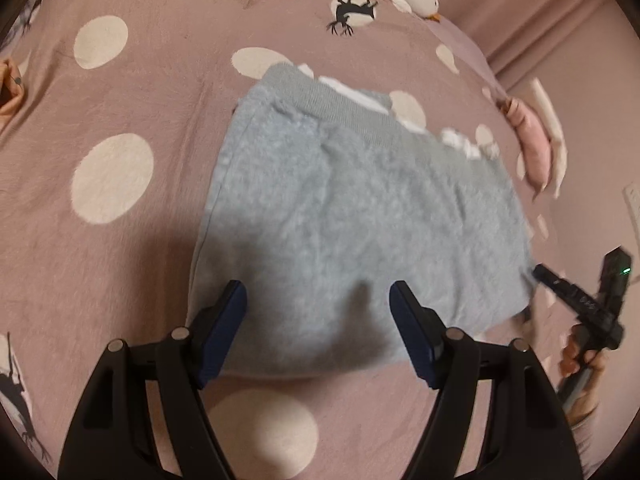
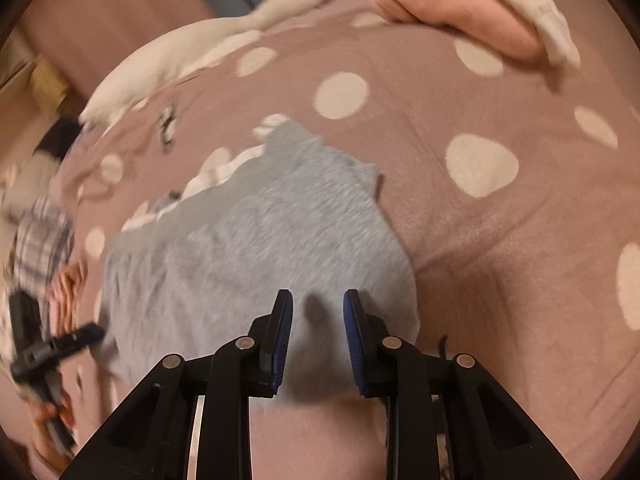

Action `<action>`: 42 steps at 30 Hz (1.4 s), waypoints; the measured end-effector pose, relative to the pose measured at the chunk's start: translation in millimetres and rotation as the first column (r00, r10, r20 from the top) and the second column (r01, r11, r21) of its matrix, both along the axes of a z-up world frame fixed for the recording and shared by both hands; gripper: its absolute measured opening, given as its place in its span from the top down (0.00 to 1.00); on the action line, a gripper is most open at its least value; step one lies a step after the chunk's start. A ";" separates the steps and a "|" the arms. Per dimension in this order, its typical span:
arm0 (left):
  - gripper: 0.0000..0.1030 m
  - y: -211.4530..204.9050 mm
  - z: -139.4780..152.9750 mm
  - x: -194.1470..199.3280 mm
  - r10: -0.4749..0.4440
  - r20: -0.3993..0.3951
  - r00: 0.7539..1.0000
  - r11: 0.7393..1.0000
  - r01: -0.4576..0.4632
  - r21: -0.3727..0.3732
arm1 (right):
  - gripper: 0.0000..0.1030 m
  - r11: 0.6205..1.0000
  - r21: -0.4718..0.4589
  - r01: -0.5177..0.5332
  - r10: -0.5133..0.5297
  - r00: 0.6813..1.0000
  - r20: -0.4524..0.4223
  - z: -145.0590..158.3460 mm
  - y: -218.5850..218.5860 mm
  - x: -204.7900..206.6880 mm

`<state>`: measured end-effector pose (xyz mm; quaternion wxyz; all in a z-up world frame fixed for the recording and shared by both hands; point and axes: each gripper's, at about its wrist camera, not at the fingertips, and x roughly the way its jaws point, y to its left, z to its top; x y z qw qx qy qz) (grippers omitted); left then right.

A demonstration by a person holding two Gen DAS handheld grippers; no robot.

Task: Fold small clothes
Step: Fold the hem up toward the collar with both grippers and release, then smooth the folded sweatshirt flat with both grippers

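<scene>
Left wrist view: the left gripper (image 1: 318, 312) hangs wide open, empty, over the near hem of the grey fleece shorts (image 1: 352, 216), which lie flat mid-bed on the dotted pink bedspread (image 1: 132, 80). The right gripper (image 2: 318, 320), jaws narrowly apart and gripping nothing, hovers over the same hem.

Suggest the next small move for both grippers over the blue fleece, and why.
Probably lower both onto the near hem and pinch it. The left gripper and right gripper stand open over the blue fleece garment with nothing between their fingers, and it lies flat on the dotted bedspread, waistband at the far side, unfolded.
</scene>
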<state>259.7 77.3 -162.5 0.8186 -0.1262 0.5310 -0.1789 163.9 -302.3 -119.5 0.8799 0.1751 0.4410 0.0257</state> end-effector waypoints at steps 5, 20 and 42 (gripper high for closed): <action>0.27 -7.0 -9.8 -5.3 0.003 0.016 1.000 0.999 -0.003 0.038 | 0.73 0.988 -0.137 -0.077 0.066 0.995 -0.077 -27.8 24.8 8.4; 0.08 65.4 -11.4 -31.6 0.152 -0.089 0.984 0.939 -0.172 -0.299 | 0.56 0.986 -0.002 -0.167 0.167 0.986 0.028 5.0 49.7 -21.3; 0.07 38.3 -26.4 39.1 0.092 -0.130 0.987 0.886 -0.141 -0.442 | 0.56 0.965 0.122 -0.233 0.231 0.972 0.034 -11.2 73.8 -4.1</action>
